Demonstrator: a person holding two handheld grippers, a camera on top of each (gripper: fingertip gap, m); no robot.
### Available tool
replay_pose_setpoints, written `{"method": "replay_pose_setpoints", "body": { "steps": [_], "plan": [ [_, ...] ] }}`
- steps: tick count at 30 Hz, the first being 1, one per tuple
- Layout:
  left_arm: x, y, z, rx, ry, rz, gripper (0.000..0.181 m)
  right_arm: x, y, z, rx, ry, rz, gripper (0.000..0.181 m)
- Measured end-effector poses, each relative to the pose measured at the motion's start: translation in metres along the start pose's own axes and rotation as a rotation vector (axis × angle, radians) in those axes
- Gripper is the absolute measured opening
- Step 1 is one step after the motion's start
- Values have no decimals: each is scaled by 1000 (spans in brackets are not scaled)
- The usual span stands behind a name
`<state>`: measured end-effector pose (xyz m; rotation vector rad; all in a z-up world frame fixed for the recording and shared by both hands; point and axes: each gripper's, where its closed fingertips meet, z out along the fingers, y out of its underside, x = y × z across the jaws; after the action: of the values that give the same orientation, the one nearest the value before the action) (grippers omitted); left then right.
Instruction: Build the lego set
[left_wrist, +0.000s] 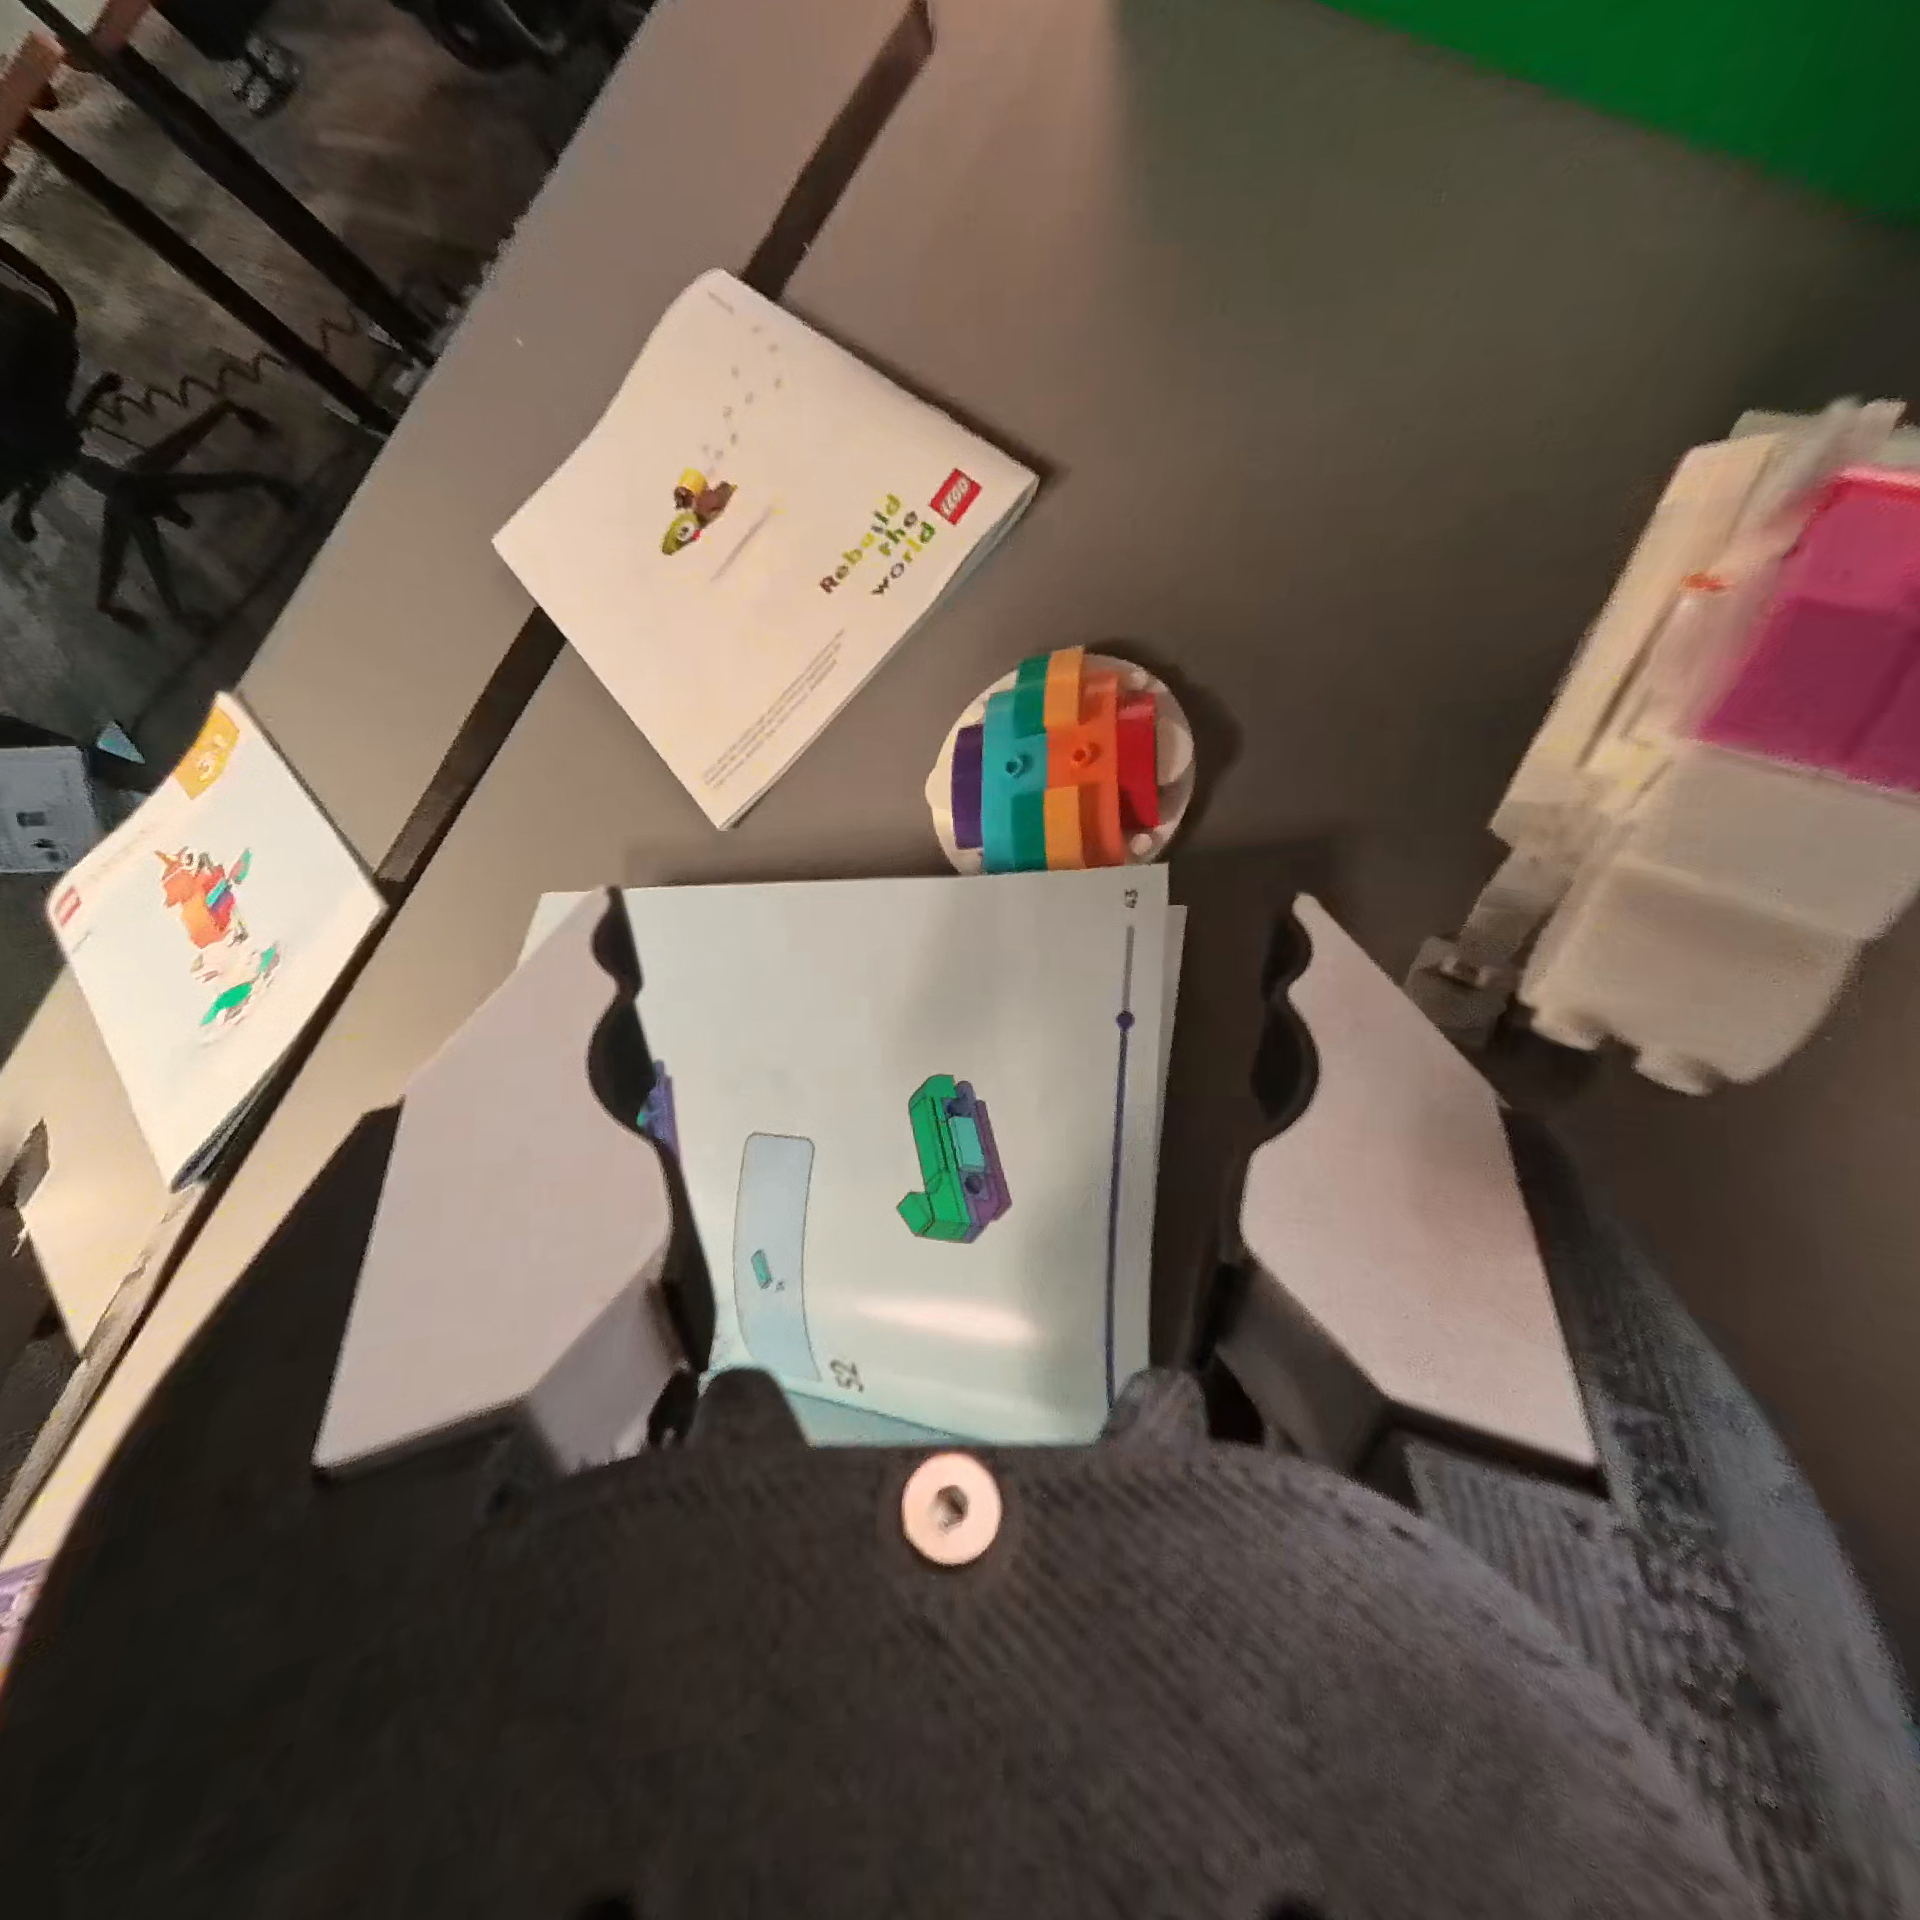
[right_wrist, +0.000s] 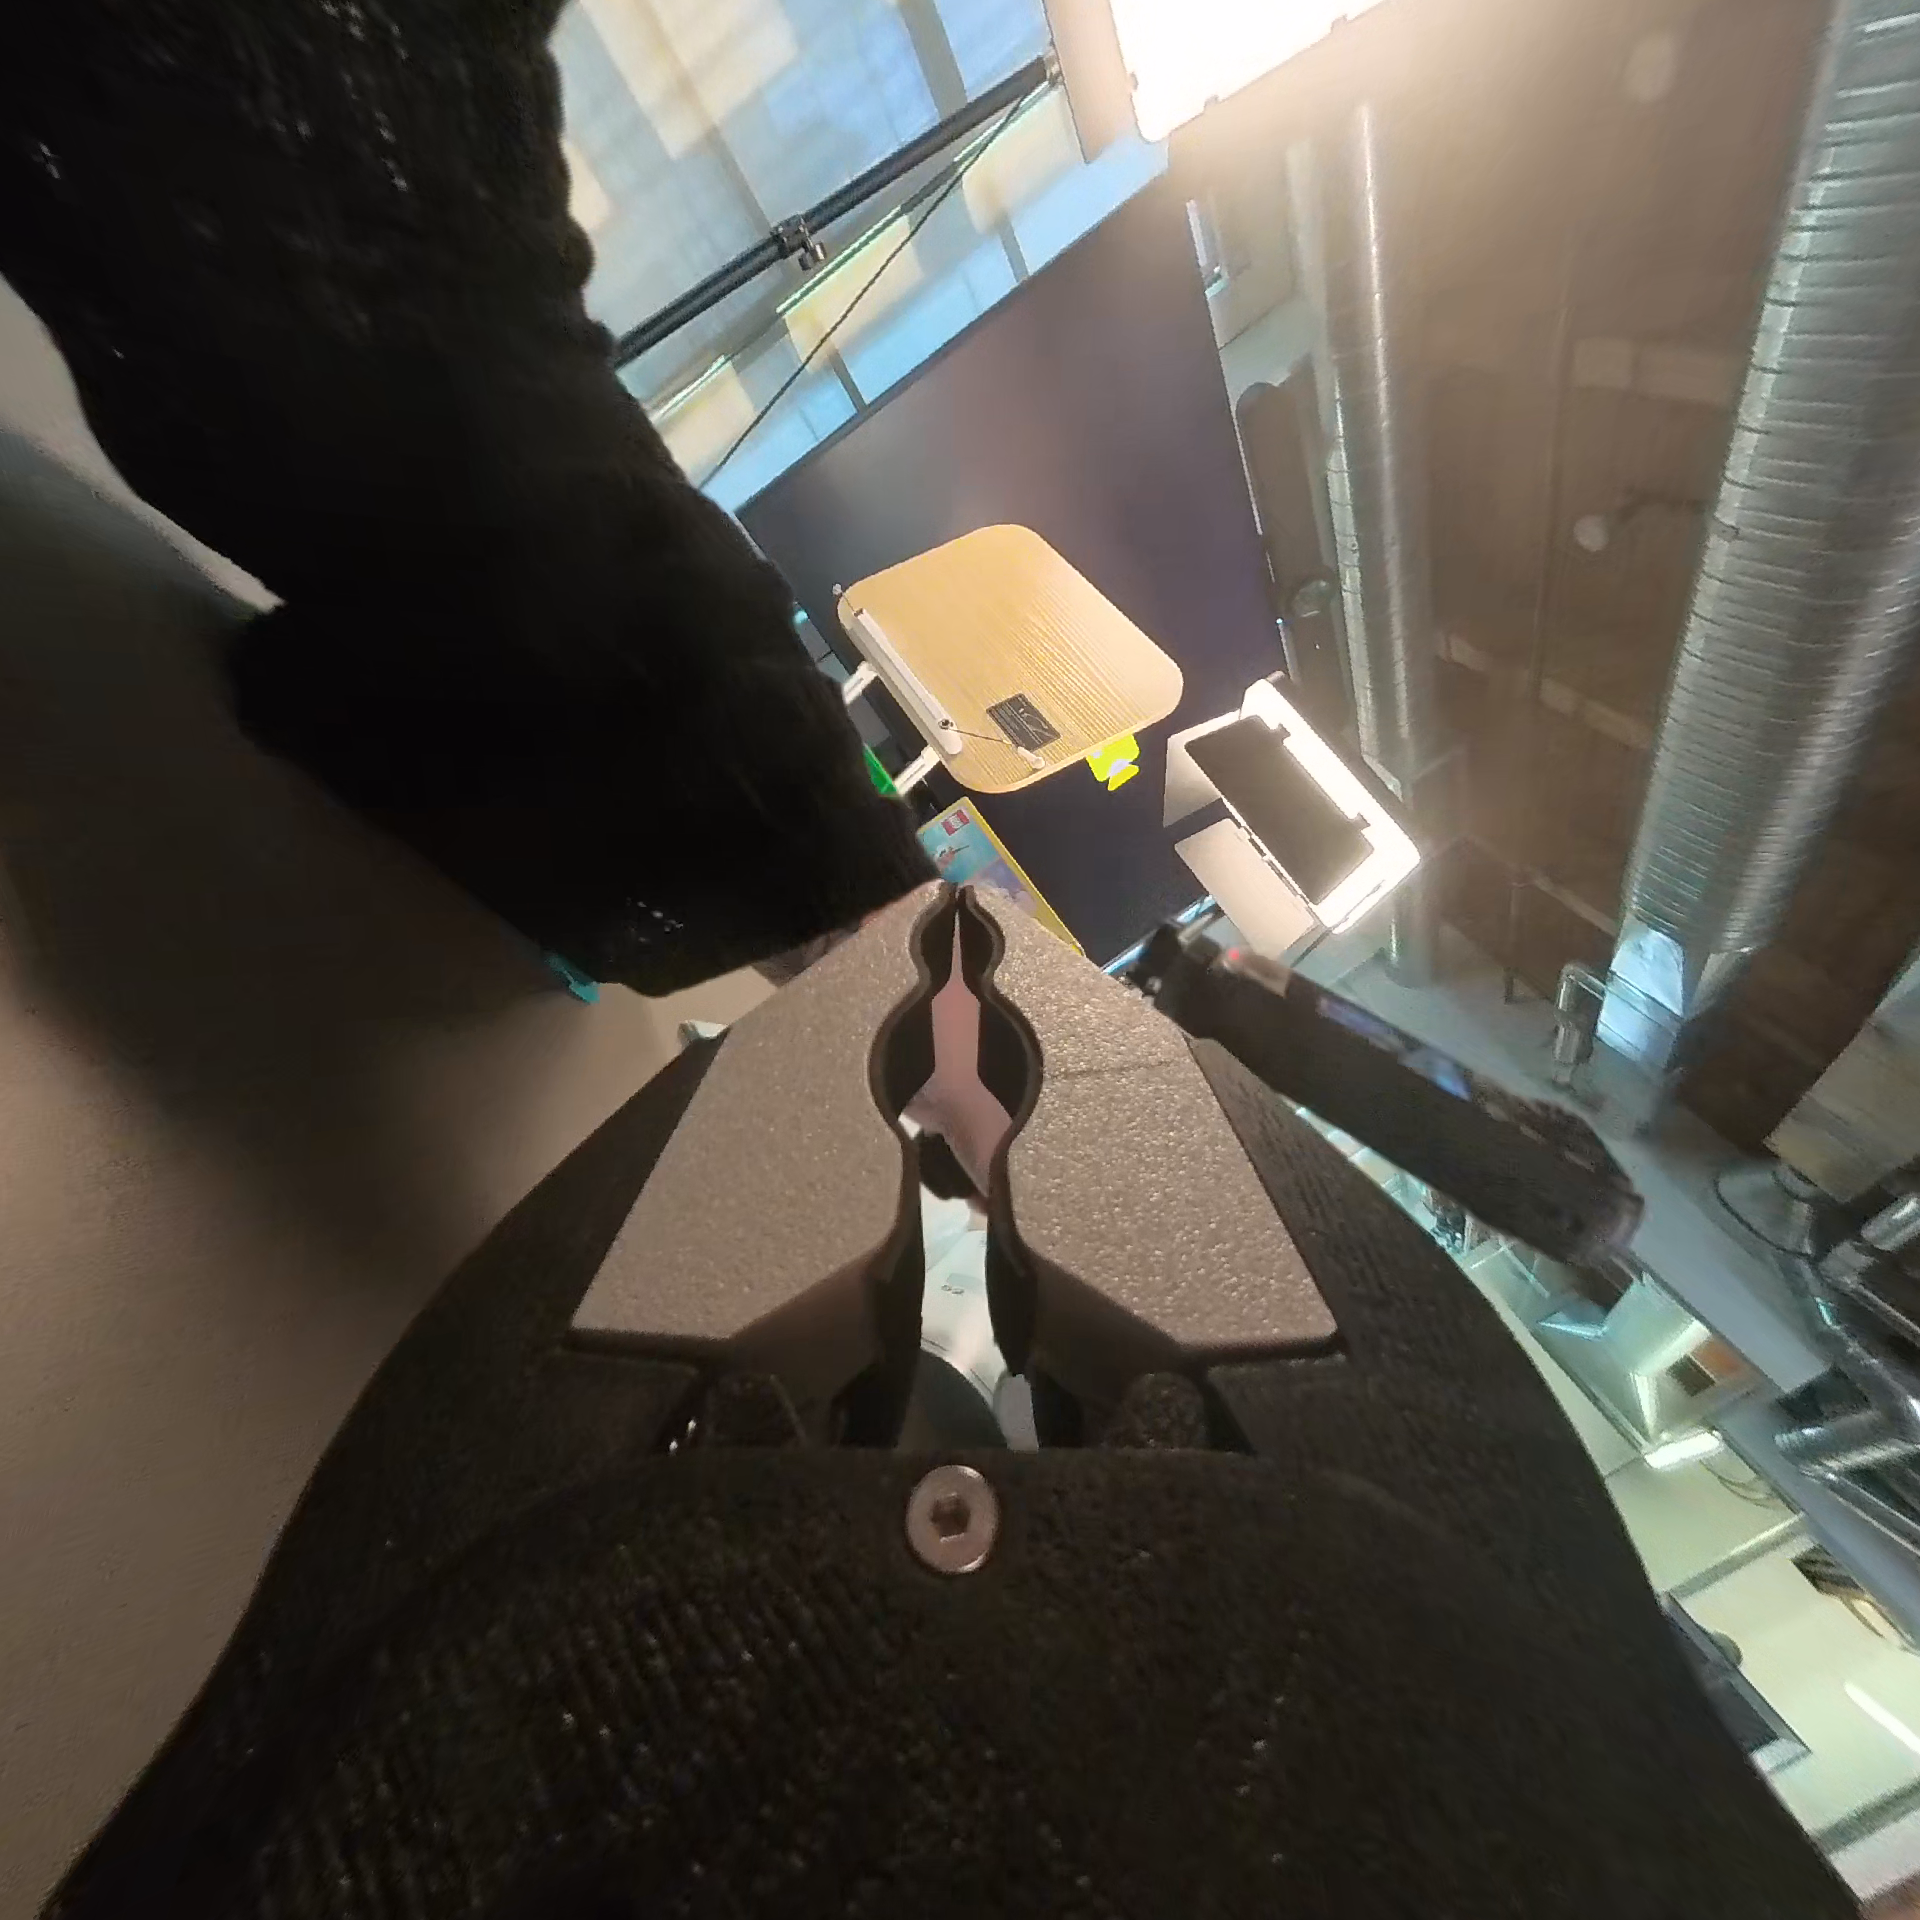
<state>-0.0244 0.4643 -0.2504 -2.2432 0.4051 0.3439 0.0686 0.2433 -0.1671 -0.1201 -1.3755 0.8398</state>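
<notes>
In the left wrist view my left gripper (left_wrist: 956, 914) is open wide, low over an open instruction booklet (left_wrist: 914, 1132) on the dark table (left_wrist: 1195, 436). The page lies between its fingers (left_wrist: 499, 1174). Just beyond the page stands a rainbow-striped brick build (left_wrist: 1049, 764) on a round white plate. My right gripper (right_wrist: 956, 896) is shut, its tips touching, and it points up into the room, away from the table. A pale pink strip (right_wrist: 956, 1049) shows in the gap behind its tips; I cannot tell what it is. A black sleeve (right_wrist: 436, 499) crosses above it.
A closed white booklet (left_wrist: 769, 540) lies beyond the build and another booklet (left_wrist: 208, 935) lies at the left near the table edge. A blurred white blocky object with a pink face (left_wrist: 1725, 790) is at the right. A green panel (left_wrist: 1662, 83) is behind. The tips of one gripper are about 25 cm away from the tips of the other.
</notes>
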Motion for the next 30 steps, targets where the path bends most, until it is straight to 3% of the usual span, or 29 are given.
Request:
{"method": "replay_pose_setpoints", "body": {
  "steps": [5,15,23,30],
  "plan": [
    [-8,7,7,-43,-74,58,111,-3,1,1,-4,-12,-12,0],
    [-28,18,-14,-34,-160,13,97,-5,3,2,-15,-23,-6,0],
    [-52,52,-51,-89,-340,19,96,-3,18,5,-90,-4,-19,0],
    [-53,104,-101,-94,-384,-156,100,-3,26,7,-132,2,-24,0]
  ]
}}
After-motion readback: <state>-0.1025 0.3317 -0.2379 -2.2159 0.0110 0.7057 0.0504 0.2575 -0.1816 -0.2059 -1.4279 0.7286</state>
